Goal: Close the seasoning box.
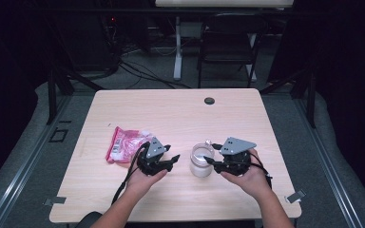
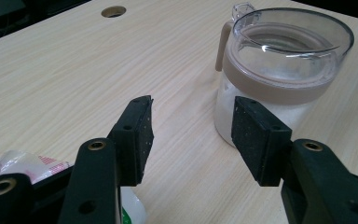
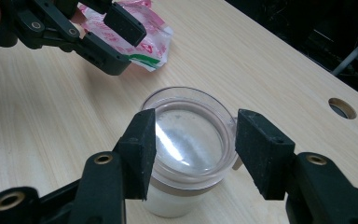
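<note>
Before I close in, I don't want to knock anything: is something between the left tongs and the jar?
Nothing visible: bare table lies between the open left tongs and the jar. The pink packet sits behind them.

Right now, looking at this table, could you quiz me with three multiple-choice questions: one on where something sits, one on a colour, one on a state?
1. Where does the pink packet lie on the table?
A. To the left of the left gripper
B. Beside the round hole
C. Inside the jar

2. What colour is the band around the top of the jar?
A. Green
B. Beige-brown
C. Blue

3. How do the right gripper's jaws stand?
A. Shut tight on the packet
B. Open, one on each side of the jar's clear lid
C. Shut on the table edge

Answers: 1 A, the high view shows the packet left of that gripper. 2 B, the left gripper view shows the band plainly. 3 B, the right gripper view shows the jaws apart around the lid.
</note>
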A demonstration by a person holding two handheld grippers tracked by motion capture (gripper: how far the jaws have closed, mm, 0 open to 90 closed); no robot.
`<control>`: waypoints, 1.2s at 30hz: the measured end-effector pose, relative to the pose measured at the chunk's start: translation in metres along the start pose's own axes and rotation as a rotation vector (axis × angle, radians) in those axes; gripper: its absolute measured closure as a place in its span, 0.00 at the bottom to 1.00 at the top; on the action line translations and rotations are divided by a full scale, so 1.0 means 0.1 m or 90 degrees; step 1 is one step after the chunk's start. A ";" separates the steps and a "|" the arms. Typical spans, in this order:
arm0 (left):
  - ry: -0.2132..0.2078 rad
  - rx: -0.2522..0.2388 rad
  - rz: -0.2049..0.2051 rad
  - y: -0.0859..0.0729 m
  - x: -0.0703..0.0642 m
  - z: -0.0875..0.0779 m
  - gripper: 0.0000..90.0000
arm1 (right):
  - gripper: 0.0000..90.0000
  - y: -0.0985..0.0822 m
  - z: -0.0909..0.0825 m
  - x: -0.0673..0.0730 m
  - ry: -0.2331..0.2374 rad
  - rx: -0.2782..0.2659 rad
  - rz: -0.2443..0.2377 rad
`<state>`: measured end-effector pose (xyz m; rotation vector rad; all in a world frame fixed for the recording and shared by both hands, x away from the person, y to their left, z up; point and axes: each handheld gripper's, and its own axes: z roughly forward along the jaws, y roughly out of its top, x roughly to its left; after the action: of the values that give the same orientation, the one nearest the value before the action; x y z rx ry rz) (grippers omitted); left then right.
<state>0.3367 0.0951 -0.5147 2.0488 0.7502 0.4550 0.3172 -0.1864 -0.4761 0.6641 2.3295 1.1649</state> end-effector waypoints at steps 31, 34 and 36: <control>0.086 -0.031 -0.088 -0.01 0.68 -0.65 0.49 | 0.51 -0.12 -0.43 -0.28 -0.073 0.002 0.151; 0.093 -0.030 -0.089 -0.05 0.71 -0.70 0.49 | 0.50 -0.20 -0.47 -0.30 -0.087 0.009 0.162; 0.098 -0.032 -0.093 -0.09 0.75 -0.75 0.48 | 0.50 -0.31 -0.50 -0.31 -0.103 0.020 0.178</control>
<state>0.3471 0.1943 -0.4789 1.9124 0.9649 0.5465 0.3057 -0.2508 -0.4689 1.0819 2.1724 1.1438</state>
